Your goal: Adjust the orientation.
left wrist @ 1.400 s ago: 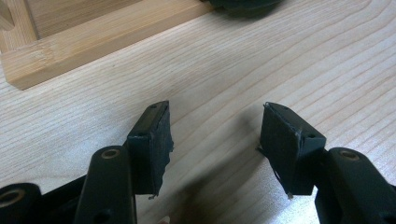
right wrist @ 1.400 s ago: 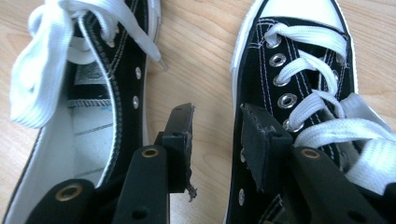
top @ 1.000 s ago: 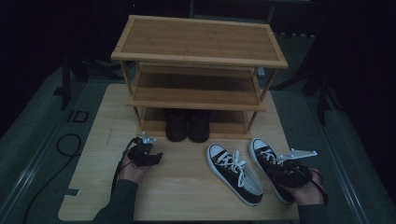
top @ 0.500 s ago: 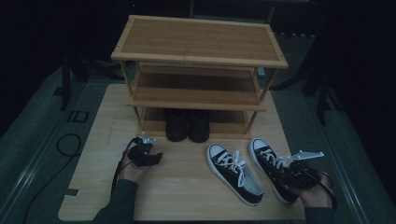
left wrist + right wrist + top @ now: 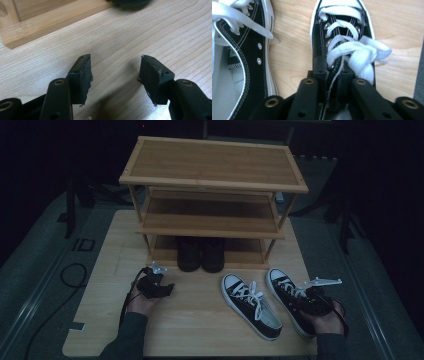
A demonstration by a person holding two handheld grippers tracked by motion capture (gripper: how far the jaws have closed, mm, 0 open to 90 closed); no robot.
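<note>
Two black canvas sneakers with white laces lie on the wooden table in front of a three-tier bamboo shoe rack. My right gripper is shut on the right sneaker near its opening. In the right gripper view the jaws of that gripper pinch the tongue edge of this sneaker just below the knotted laces. The other sneaker lies beside it to the left. My left gripper hovers open over bare table, holding nothing.
A pair of dark shoes stands on the rack's bottom tier. The rack's base rail runs just ahead of the left gripper. The upper two shelves carry nothing. The table's right edge lies close to the right sneaker.
My right hand drifted slightly right and back at the right sneaker's opening; the sneaker stays where it was. The left gripper has not moved.
</note>
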